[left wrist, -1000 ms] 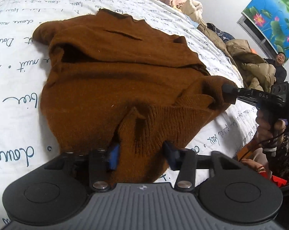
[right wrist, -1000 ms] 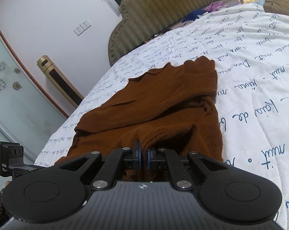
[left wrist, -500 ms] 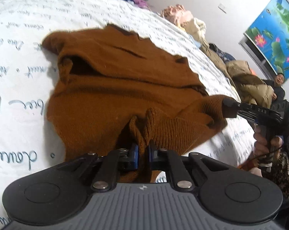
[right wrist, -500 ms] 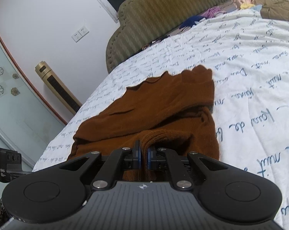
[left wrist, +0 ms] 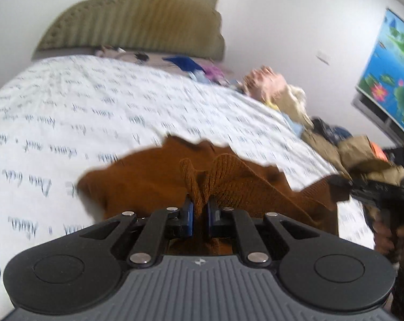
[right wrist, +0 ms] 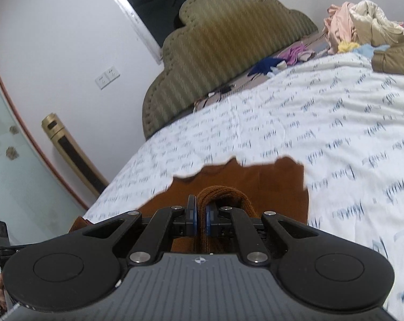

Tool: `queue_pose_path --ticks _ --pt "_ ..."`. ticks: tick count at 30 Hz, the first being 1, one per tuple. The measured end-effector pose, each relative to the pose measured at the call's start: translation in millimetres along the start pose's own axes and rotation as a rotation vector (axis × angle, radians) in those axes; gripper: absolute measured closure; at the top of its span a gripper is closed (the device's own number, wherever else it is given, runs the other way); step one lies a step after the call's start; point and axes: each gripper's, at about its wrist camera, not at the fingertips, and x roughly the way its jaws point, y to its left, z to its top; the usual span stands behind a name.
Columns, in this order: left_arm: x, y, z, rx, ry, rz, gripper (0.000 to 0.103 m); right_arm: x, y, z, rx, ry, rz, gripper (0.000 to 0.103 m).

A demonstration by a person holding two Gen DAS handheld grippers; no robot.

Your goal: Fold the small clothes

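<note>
Sweater [left wrist: 148,184], rust-brown and knitted, lies on the bed's white quilt [left wrist: 94,112] printed with dark script, and both pairs of tongs have hold of it. The left tongs [left wrist: 199,212] are pinched tight on a bunched fold of ribbed knit that stands up just past the blue pads [left wrist: 189,215]; the fabric runs down between them and under the tool. Off to that side, the same ribbed edge stretches across to the right tongs, whose black tip [left wrist: 341,184] shows buried in the cloth. Seen along the right tongs [right wrist: 200,216], they too are clamped on a rolled ridge of the ribbed knit, which humps up directly ahead of them, while the flatter body of the sweater [right wrist: 271,187] spreads on the quilt [right wrist: 335,133] beyond. An olive padded headboard [right wrist: 228,61] stands at the far end of the bed, and a heap of clothes [right wrist: 362,18] sits along one edge. Both views are smeared with blur.
</note>
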Motion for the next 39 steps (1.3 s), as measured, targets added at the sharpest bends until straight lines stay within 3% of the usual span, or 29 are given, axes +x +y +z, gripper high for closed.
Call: queue_pose_path --ticks 5,11,16,21,24,25,26,28,30,33,36,39 --pt "35.5 7.0 24.9 -0.017 -0.046 0.127 0.093 34.5 -4.1 22.3 0.027 -0.023 -0.038 0.092" --pt "87.2 25.5 45.5 -0.058 -0.025 0.281 0.093 89.9 -19.3 36.5 0.089 -0.017 -0.129 0.092" --pt "129.2 32.3 51.5 -0.063 0.021 0.421 0.091 139.9 -41.2 39.6 0.155 0.033 -0.224 0.092" --pt "148.4 30.8 48.7 0.030 0.023 0.629 0.091 178.7 -74.3 30.0 0.261 0.117 -0.313 0.087" --pt "139.0 38.0 47.1 0.037 0.019 0.620 0.091 180.0 -85.8 27.5 0.330 0.110 -0.299 0.085" --pt "134.8 42.6 47.2 0.023 0.023 0.602 0.091 174.5 -85.6 29.1 0.341 0.088 -0.286 0.080" --pt "129.3 47.1 46.2 0.007 0.028 0.582 0.091 166.8 -83.0 31.4 0.338 0.053 -0.282 0.074" --pt "118.1 51.8 42.3 -0.017 0.034 0.562 0.091 149.8 -75.1 37.0 0.299 -0.012 -0.290 0.071" --pt "107.8 52.3 36.9 -0.021 0.040 0.537 0.091 135.6 -67.8 40.5 0.287 -0.023 -0.242 0.071" --pt "101.1 43.7 26.6 0.007 0.056 0.498 0.091 126.4 -48.5 39.1 0.207 0.057 -0.136 0.071" --pt "104.3 28.7 17.5 0.058 0.057 0.503 0.091 140.2 -25.3 24.6 0.116 0.157 -0.117 0.071" --pt "113.6 22.4 12.1 0.082 0.068 0.549 0.091 160.6 -15.9 7.0 0.003 0.202 -0.286 0.071"
